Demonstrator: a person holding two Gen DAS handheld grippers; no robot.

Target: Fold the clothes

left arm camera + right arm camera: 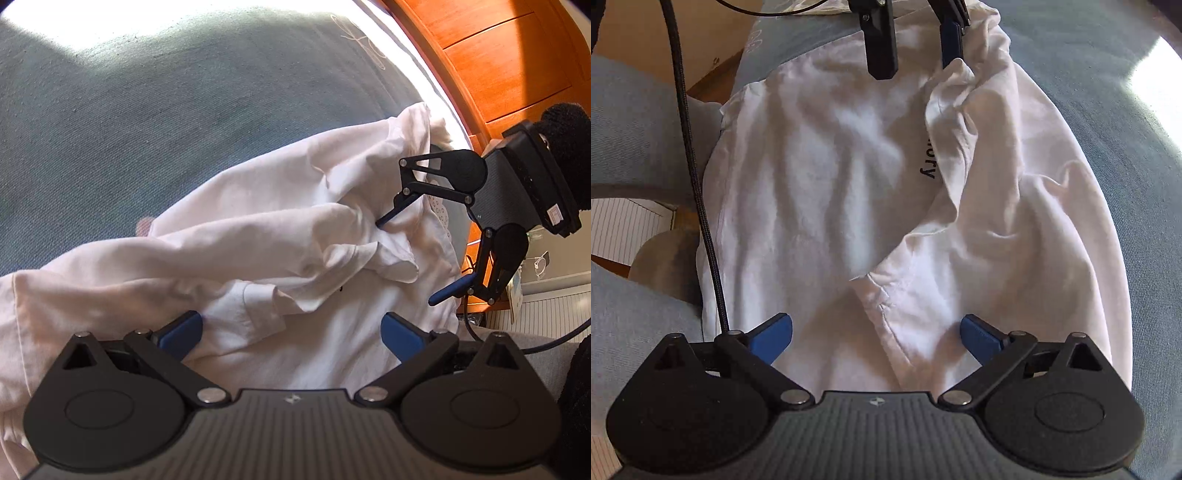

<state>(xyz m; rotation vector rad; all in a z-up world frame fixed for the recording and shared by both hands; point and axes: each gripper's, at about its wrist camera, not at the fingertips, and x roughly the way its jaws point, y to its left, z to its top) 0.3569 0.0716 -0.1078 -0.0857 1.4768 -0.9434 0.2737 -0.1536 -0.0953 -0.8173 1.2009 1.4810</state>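
A crumpled white T-shirt [277, 240] lies on a blue-grey bed cover [147, 110], with folds bunched across its middle. My left gripper [291, 332] hovers open over the shirt's near part, nothing between its blue pads. Across from it, my right gripper [406, 260] is open too, its upper fingertip touching a fold. In the right wrist view the T-shirt [831, 184] fills the middle and shows black lettering [929, 158] partly hidden by a flap. My right gripper [877, 328] stands open above a hem. My left gripper [916, 59] stands open at the top, one finger against a raised fold.
Orange wooden furniture [498, 55] rises beyond the bed's edge. A black braided cable [694, 166] runs down to the right gripper. A person's leg in blue-grey trousers [628, 129] sits left of the shirt. A black sleeve [565, 125] is behind the right gripper. The bed cover [1089, 92] extends to the right.
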